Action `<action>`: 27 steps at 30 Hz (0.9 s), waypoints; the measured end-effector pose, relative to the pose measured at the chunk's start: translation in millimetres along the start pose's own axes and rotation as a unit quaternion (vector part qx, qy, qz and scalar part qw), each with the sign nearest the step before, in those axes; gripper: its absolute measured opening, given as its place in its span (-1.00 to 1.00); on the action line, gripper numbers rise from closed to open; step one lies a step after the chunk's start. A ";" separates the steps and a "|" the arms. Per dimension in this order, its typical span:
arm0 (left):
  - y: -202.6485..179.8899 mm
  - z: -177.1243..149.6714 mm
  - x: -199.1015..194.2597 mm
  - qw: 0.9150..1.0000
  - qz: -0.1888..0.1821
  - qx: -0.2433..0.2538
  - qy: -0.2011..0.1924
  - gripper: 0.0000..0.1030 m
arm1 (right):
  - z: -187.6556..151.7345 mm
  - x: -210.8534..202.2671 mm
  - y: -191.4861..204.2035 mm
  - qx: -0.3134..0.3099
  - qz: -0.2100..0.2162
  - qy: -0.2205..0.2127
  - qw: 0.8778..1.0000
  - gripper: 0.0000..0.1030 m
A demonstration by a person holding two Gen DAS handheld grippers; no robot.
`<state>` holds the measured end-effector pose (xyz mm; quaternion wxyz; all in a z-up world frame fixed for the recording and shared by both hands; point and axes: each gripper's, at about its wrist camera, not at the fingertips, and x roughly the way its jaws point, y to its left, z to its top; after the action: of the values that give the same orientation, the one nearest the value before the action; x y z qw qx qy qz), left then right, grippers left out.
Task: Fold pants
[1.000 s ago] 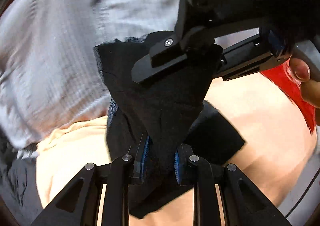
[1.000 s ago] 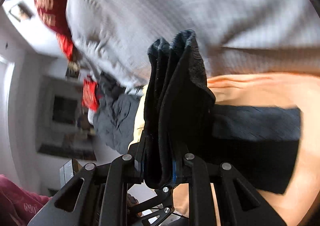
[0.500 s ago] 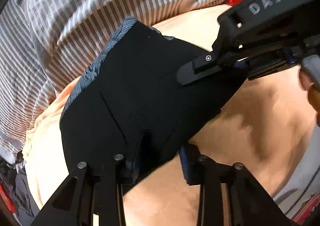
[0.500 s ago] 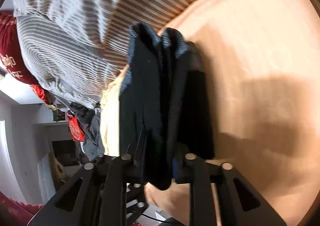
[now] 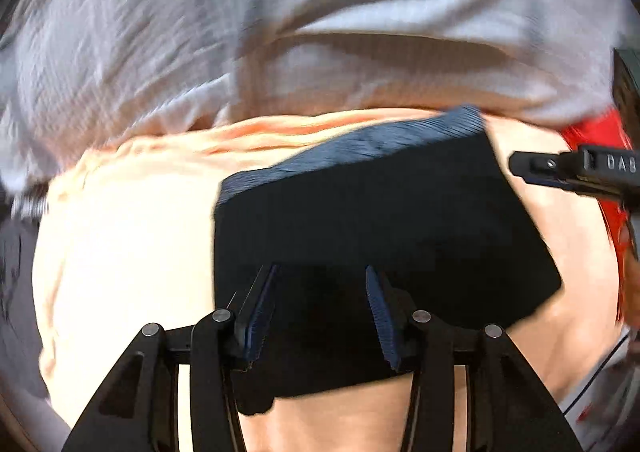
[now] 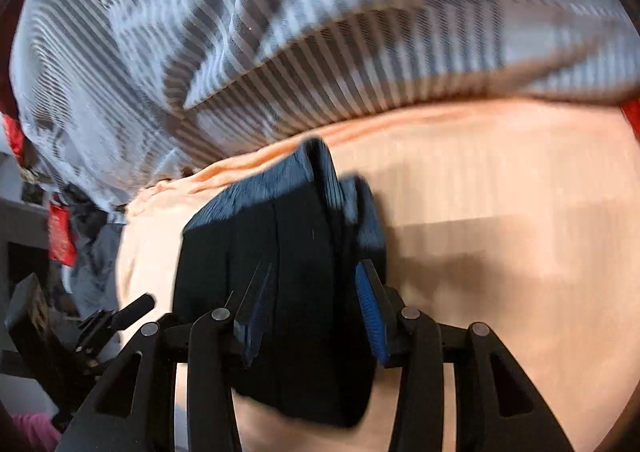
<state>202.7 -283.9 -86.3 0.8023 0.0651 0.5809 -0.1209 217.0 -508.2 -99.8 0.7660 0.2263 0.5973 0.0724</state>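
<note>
The dark pants [image 5: 380, 220] lie folded into a flat rectangle on the peach bed sheet [image 5: 120, 244], with a blue-grey ribbed waistband along the far edge. My left gripper [image 5: 320, 312] is open, its jaws apart over the near edge of the pants. In the right wrist view the pants [image 6: 288, 264] show as a thick stacked bundle on the sheet [image 6: 500, 212]. My right gripper [image 6: 312, 316] is open, jaws spread either side of the bundle's near end. The right gripper also shows at the right edge of the left wrist view [image 5: 576, 172].
A grey-and-white striped duvet [image 6: 280, 32] is bunched along the far side of the bed, also in the left wrist view [image 5: 280, 12]. Red fabric [image 5: 608, 180] lies at the right. Grey clothes [image 6: 92, 252] and a red item [image 6: 60, 236] lie at the left.
Both grippers held the pants shut a second ago, then lowered them onto the sheet. Both have now opened and let go; the pants lie flat.
</note>
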 end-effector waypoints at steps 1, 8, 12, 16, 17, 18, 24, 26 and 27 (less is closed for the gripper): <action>8.2 5.6 8.0 1.000 0.005 -0.008 0.002 -0.09 | 7.8 6.2 4.7 -0.006 -0.010 -0.003 1.000 -0.12; 33.7 -0.4 44.7 0.998 0.004 -0.041 0.051 -0.09 | 11.2 25.7 16.1 -0.030 -0.047 0.016 0.998 -0.86; 27.8 -11.6 46.6 0.998 0.003 -0.031 0.053 -0.08 | -6.9 27.0 8.2 -0.039 -0.074 0.036 0.996 -0.99; 20.4 -15.8 52.9 0.998 0.005 -0.017 0.053 -0.01 | -26.9 28.3 -16.5 -0.010 -0.102 0.057 0.993 -0.99; 18.7 -16.7 53.5 0.999 0.007 -0.012 0.050 -0.01 | -31.7 22.4 -20.2 0.000 -0.100 0.052 0.994 -0.98; 18.2 -16.2 52.9 0.999 0.008 -0.010 0.049 -0.01 | -35.4 16.1 -21.2 0.006 -0.094 0.045 0.995 -0.97; 14.1 -20.8 52.3 0.999 0.010 -0.006 0.045 0.00 | -56.3 -32.7 9.1 -0.008 -0.057 -0.026 0.998 -0.96; 12.4 -21.3 52.7 0.999 0.013 -0.004 0.044 0.00 | -63.2 -38.7 25.4 -0.036 -0.049 -0.036 0.998 -0.94; 12.4 -21.1 53.1 0.999 0.013 -0.004 0.044 0.00 | -66.7 -37.1 32.8 -0.053 -0.047 -0.033 0.997 -0.93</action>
<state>202.4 -273.2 -143.7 0.7776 0.0743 0.6155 -0.1049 148.8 -475.9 -65.1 0.7986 0.1594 0.5773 0.0597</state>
